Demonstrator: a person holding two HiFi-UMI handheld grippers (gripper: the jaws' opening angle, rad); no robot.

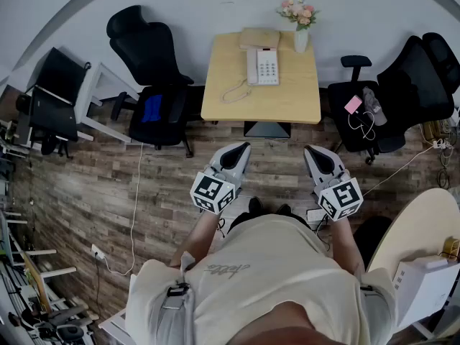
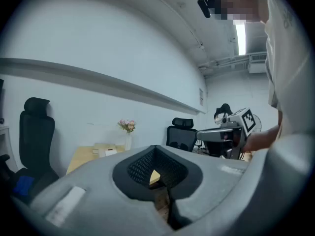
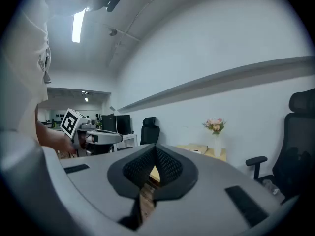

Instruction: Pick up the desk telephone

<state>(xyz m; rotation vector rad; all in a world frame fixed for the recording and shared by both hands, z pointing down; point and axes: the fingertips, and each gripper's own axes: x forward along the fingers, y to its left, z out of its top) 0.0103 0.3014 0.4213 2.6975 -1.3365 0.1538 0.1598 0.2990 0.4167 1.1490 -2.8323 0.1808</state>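
Note:
A white desk telephone (image 1: pixel 263 66) with a coiled cord lies at the back of a small wooden table (image 1: pixel 287 99) against the wall. It also shows small and far off as the telephone (image 2: pixel 109 152) in the left gripper view. I stand well back from the table. My left gripper (image 1: pixel 243 148) and right gripper (image 1: pixel 309 150) are held side by side at waist height, both pointing toward the table. Both are shut and hold nothing. In the gripper views the left gripper (image 2: pixel 156 152) and right gripper (image 3: pixel 156 151) show their jaws together.
A vase of pink flowers (image 1: pixel 299 21) and a tan box (image 1: pixel 259 37) stand at the table's back edge. A black office chair (image 1: pixel 154 85) is left of the table. Another chair (image 1: pixel 402 92) with a pink item and cables stands right. A round table (image 1: pixel 424 228) is at my right.

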